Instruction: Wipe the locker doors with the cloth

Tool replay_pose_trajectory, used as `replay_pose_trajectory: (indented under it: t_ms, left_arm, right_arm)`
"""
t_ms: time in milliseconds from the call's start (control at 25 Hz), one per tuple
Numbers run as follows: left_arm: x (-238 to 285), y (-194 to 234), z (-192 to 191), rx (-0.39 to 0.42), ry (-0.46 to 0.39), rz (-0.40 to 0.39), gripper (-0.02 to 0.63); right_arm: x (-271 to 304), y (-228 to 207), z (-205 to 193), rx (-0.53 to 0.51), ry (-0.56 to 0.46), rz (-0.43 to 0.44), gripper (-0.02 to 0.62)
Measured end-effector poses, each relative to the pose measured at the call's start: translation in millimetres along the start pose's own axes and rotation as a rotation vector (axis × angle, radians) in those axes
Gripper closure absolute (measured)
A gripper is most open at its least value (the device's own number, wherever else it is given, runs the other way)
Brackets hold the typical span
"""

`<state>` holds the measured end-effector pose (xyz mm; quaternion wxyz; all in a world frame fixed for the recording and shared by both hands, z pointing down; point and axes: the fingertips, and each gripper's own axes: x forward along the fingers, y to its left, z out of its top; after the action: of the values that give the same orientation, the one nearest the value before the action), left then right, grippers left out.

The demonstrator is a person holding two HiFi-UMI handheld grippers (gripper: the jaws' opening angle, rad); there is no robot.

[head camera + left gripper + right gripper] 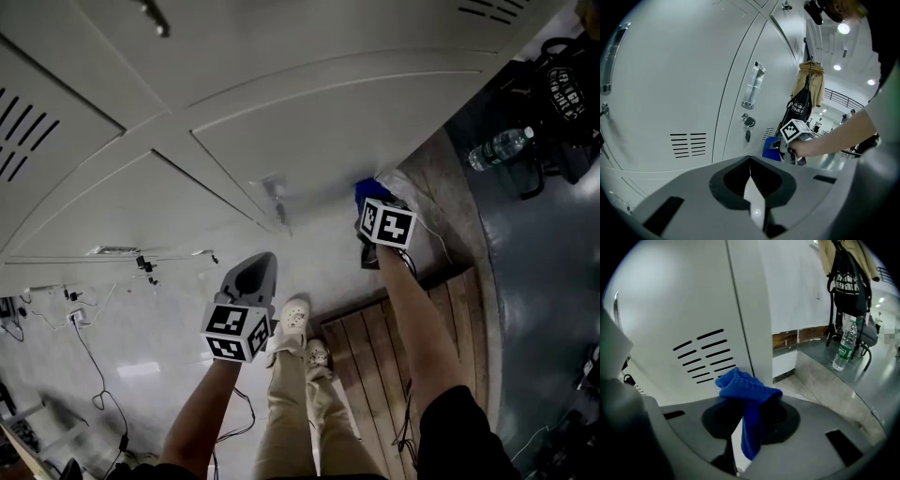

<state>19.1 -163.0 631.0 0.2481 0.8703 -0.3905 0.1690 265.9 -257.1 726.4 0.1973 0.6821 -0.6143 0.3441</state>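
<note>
Pale grey locker doors [328, 122] fill the top of the head view. My right gripper [370, 202] is shut on a blue cloth [368, 192] low down by the right-hand door. In the right gripper view the cloth [745, 387] bunches above the shut jaws [750, 399], just in front of the vent slats [705, 357]; I cannot tell whether it touches the door. My left gripper [255, 264] hangs lower and to the left, shut and empty, away from the doors. From the left gripper view [750, 161] the cloth [769, 149] shows beside the right gripper's marker cube [793, 130].
A keyed lock [748, 123] and a handle [753, 86] sit on one door. A water bottle [500, 147] and a black bag [562, 89] are at the right by a rack. A wooden platform [412, 328] runs under the person's legs [295, 375]. Cables [94, 375] trail at lower left.
</note>
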Motion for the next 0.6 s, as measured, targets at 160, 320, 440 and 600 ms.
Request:
replay_pose_trajectory:
  t_ms: [160, 320, 440, 600]
  left_arm:
    - [3.0, 0.7, 2.3, 0.003, 0.003, -0.003, 0.597]
    - [6.2, 1.1, 3.1, 0.009, 0.007, -0.009, 0.597]
    - [7.0, 2.0, 5.0, 0.018, 0.008, -0.01, 0.597]
    - [6.7, 4.0, 3.1, 0.018, 0.011, -0.006, 0.597]
  right_arm:
    - [1.3, -13.0, 3.8, -0.052, 0.009, -0.019, 0.514]
    - [3.9, -16.9, 4.0, -0.101, 0.008, -0.024, 0.514]
    - [4.6, -18.5, 4.3, -0.092, 0.004, -0.028, 0.514]
    - [4.3, -19.8, 4.8, -0.101, 0.008, -0.032, 0.514]
